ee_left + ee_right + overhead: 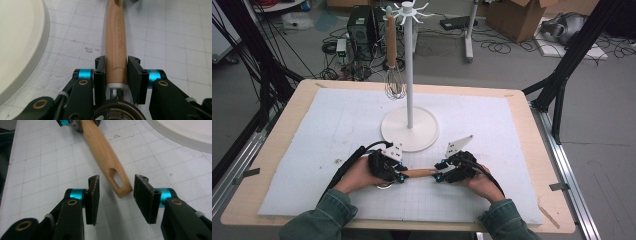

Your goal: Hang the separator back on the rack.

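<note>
While cables and boxes cluttered the grey floor (607, 130) at twelve o'clock, a white gridded mat (327, 130) covered the wooden table (279, 145). The left gripper (116, 72) clamped a smooth wooden handle (115, 37) at six o'clock of the white stand (409, 127); the right gripper (116, 192) gaped around its slotted end.

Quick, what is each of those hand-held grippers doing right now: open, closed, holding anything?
Left hand-held gripper: closed on the wooden handle, near its metal end.
Right hand-held gripper: open, jaws either side of the handle's slotted tip, not gripping it.
</note>
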The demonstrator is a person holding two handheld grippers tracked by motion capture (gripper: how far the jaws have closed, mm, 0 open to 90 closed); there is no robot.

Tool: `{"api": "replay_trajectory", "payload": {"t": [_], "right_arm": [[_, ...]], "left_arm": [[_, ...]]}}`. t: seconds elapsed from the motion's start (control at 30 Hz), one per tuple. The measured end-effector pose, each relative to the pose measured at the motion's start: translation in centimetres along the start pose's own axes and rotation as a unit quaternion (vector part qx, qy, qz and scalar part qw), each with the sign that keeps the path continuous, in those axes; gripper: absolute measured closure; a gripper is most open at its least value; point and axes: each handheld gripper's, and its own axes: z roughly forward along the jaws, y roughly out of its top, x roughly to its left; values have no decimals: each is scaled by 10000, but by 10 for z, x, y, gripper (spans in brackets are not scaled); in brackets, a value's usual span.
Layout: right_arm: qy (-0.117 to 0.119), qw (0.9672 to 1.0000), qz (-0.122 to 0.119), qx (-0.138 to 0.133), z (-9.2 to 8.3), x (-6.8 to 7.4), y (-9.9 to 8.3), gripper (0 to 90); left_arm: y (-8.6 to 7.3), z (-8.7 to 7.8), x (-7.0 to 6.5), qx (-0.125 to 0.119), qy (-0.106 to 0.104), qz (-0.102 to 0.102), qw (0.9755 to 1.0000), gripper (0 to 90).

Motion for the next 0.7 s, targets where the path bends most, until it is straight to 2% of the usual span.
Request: {"api": "replay_trajectory", "payload": {"t": [0.07,0.2,0.27,0.37,0.47,0.53,0.7], "right_arm": [[-1,10000,-33,21,1,0,0,571],[-11,10000,-25,21,1,1,0,569],[-11,10000,-16,32,1,2,0,569],[-6,10000,-21,6,1,1,0,569],[13,10000,43,0,1,1,0,569],[19,10000,67,1,0,0,-1,568],[61,9999,107,-45,0,-1,-1,567]], "left_arm": [[0,1,-1,-24,-15,-62,10000,662],[-1,1,-1,-13,-4,-50,10000,630],[-1,0,-1,14,30,6,10000,669],[0,0,-2,6,42,84,10000,679],[0,0,-2,-22,17,68,10000,683],[0,-2,-1,-46,-74,88,9999,696],[0,-3,-4,-76,-47,130,9999,703]]}}
